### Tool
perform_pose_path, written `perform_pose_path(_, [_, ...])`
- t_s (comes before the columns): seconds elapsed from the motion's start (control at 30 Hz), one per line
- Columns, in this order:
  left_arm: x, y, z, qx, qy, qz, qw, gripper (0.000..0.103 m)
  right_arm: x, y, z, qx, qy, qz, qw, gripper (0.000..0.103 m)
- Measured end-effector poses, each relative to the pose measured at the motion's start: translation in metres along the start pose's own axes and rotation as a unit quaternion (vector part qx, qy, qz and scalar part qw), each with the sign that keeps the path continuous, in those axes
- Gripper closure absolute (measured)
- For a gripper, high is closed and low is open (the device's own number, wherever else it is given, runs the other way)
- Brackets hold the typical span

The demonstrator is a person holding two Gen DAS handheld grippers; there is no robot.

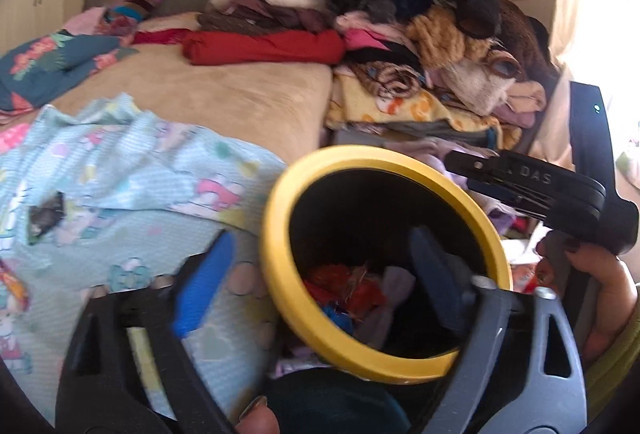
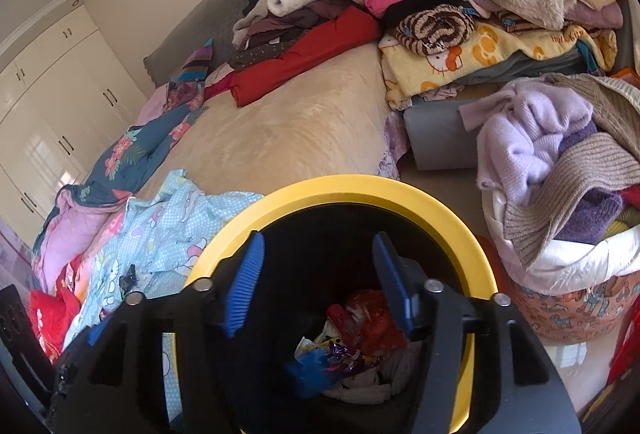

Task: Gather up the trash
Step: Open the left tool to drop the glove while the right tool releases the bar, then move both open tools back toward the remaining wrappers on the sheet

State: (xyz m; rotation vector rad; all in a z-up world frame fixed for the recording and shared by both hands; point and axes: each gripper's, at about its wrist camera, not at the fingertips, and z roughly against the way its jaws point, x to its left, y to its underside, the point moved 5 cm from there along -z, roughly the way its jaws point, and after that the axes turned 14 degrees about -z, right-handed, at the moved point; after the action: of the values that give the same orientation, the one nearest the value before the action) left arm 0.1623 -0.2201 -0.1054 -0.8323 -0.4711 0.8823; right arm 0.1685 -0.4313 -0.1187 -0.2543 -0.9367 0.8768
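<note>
Left hand-held gripper (image 1: 320, 286) gapes wide astride the round black bin's yellow rim (image 1: 280, 286), holding nothing; right hand-held gripper (image 2: 320, 282) hangs half-open, empty, above crumpled wrappers (image 2: 360, 330) inside. Risk: nudging the rim tips the bin.

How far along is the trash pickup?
Done: wrappers and scraps already lie in the yellow-rimmed bin. In hand: nothing; the right gripper sits open over the bin mouth, and the left gripper is open too, straddling the rim. Left: a dark scrap on the light blue blanket.
</note>
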Motion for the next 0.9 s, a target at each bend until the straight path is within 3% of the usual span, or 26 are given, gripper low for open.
perform_pose_path(0.33, [0.054,0.004,0.031,-0.023,-0.064,0.030,0.9972,0.011,0.048,0.016,0.001,-0.007,-0.017,0.052,0.998,0.031])
perform_pose_path(0.7, [0.106,0.019,0.059,-0.034,-0.108,0.065,0.9915,0.011,0.111,0.047,-0.006,0.009,-0.049,0.111,0.993,0.027])
perform_pose_path(0.9, [0.156,0.045,0.072,-0.021,-0.162,0.108,0.9807,0.011,0.148,0.067,-0.024,0.033,-0.062,0.141,0.988,0.026])
